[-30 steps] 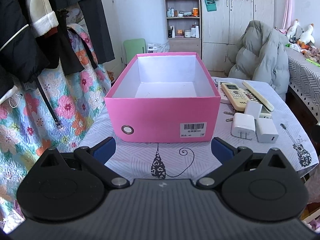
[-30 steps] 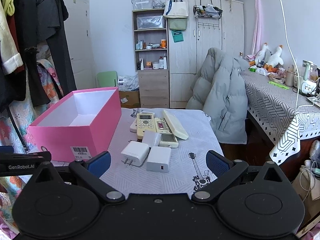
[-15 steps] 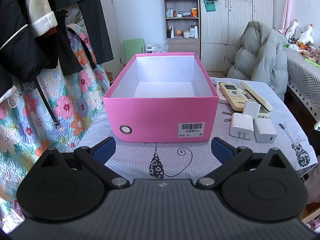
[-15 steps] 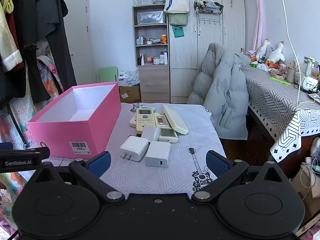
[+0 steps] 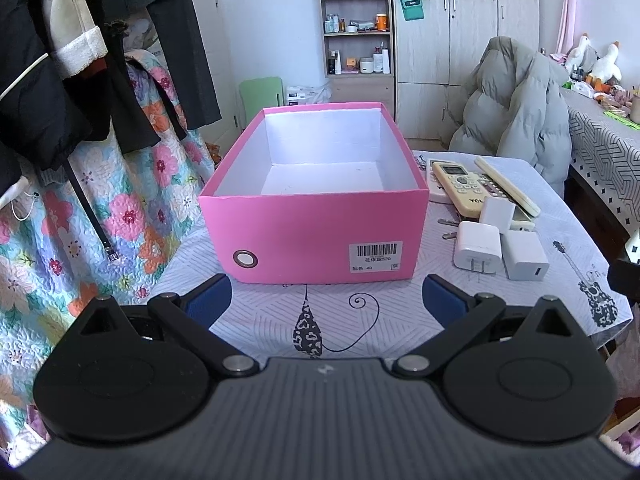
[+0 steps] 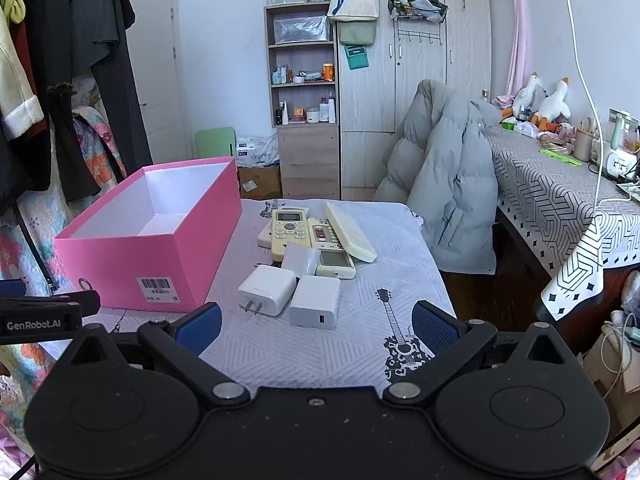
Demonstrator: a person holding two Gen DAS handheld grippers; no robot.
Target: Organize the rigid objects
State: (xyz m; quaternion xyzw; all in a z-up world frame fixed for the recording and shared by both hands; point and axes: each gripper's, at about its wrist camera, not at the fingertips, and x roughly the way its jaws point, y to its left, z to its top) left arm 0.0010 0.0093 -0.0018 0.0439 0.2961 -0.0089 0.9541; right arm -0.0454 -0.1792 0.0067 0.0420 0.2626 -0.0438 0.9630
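Observation:
An open, empty pink box [image 5: 316,236] [image 6: 132,256] stands on the left of a small cloth-covered table [image 5: 340,320]. To its right lie three white chargers [image 5: 478,246] [image 6: 266,290] [image 6: 315,307] and a stack of cream remotes [image 5: 464,188] [image 6: 290,230]. My left gripper [image 5: 326,298] is open and empty, in front of the box's near wall. My right gripper [image 6: 316,322] is open and empty, just in front of the chargers.
Hanging clothes and a floral quilt [image 5: 80,208] crowd the table's left side. A grey puffer jacket [image 6: 448,196] drapes a chair behind the table. A patterned table [image 6: 560,192] stands to the right. The left gripper's body [image 6: 40,314] shows at the right view's left edge.
Both grippers have drawn slightly nearer the table; the box and chargers sit a little lower in view. Nothing was picked up or moved.

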